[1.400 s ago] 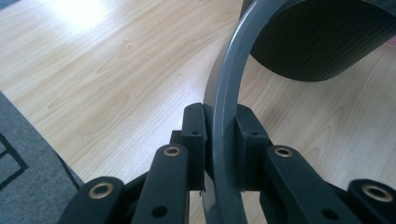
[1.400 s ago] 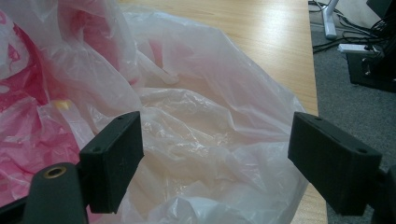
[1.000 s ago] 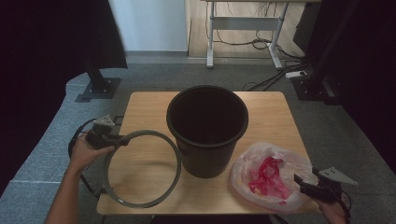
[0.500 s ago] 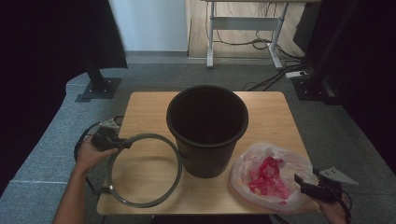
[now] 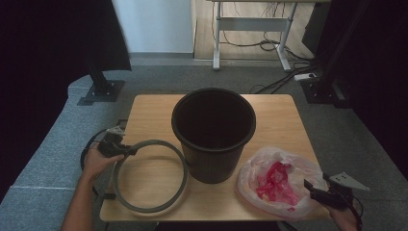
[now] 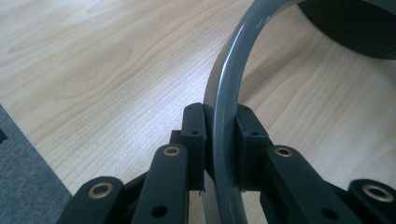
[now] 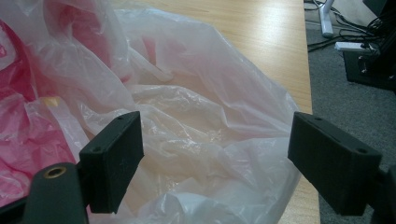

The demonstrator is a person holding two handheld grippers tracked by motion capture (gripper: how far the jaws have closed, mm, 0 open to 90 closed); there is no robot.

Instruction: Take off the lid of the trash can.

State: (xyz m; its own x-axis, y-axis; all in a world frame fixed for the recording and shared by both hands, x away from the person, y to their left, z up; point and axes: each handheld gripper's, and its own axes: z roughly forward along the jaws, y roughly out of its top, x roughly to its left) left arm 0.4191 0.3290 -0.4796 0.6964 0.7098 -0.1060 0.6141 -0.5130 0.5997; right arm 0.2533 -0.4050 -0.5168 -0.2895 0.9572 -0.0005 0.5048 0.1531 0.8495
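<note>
High view: the counter (image 5: 279, 120) is a light wooden top standing on a grey carpeted floor (image 5: 57, 144). A black bucket (image 5: 213, 132) stands upright near the middle of the counter, its mouth open to the camera.

A grey ring (image 5: 149, 175) sits over the near left part of the counter, just beside the bucket's left wall; whether ring and bucket touch cannot be told. The left tool (image 5: 126, 151) holds the ring at its upper left arc, with the person's left hand (image 5: 97, 161) behind it at the counter's left edge.

Left gripper view: the two black pads (image 6: 194, 140) of the left tool (image 6: 223, 144) are pressed against both sides of the ring (image 6: 229, 93), which runs up between them and curves away to the right. The grip is closed on the ring. Wood grain of the counter (image 6: 93, 70) shows beneath, and the dark bucket (image 6: 355, 28) appears at the upper right corner.

High view: a clear plastic bag (image 5: 284, 180) with red contents lies on the near right part of the counter, just beside the bucket. The right tool (image 5: 312, 188) sits at the bag's right edge.

Right gripper view: the jaws of the right tool (image 7: 210, 158) stand wide apart, with crumpled bag (image 7: 201, 121) film lying between them; the pads (image 7: 116, 154) do not press on it. The right tool is open.
</note>
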